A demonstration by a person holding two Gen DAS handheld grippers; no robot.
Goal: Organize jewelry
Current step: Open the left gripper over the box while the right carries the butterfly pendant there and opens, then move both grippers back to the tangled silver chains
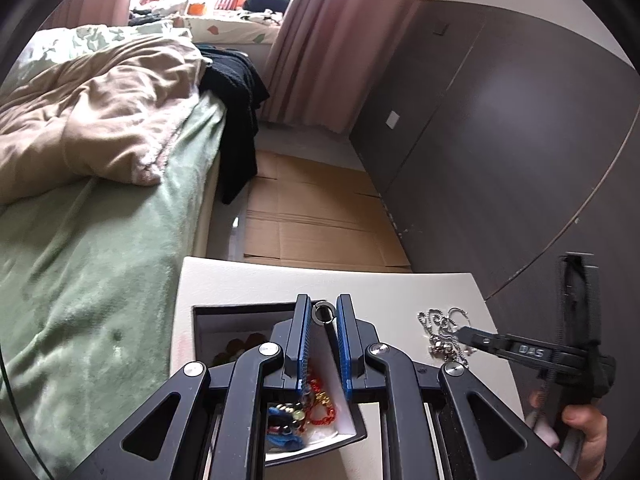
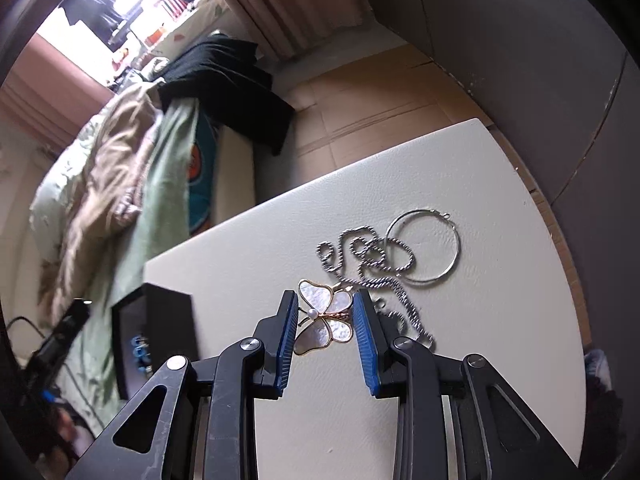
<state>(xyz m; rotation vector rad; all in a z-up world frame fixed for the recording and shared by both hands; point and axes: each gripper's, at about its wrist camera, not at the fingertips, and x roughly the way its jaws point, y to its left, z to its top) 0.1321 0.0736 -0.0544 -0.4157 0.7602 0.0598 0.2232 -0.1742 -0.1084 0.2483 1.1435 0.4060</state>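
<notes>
My left gripper [image 1: 324,314] is shut on a small silver ring [image 1: 323,312], held above an open black jewelry box [image 1: 240,312] with white compartments holding red and blue bead pieces [image 1: 316,404]. In the right wrist view the box [image 2: 160,332] stands at the table's left. My right gripper [image 2: 325,312] is open around a butterfly brooch [image 2: 326,322] of pearly shell with a gold rim, lying on the white table [image 2: 440,360]. A silver twisted chain [image 2: 368,256] and a thin hoop [image 2: 430,250] lie just beyond it. The right gripper [image 1: 464,334] shows at the chain pile [image 1: 440,332].
A bed with a green sheet [image 1: 80,280], a beige duvet [image 1: 92,120] and black clothes [image 1: 236,100] stands left of the table. Flattened cardboard [image 1: 316,224] covers the floor ahead. Dark wardrobe doors [image 1: 500,140] run along the right. Pink curtains [image 1: 320,40] hang at the back.
</notes>
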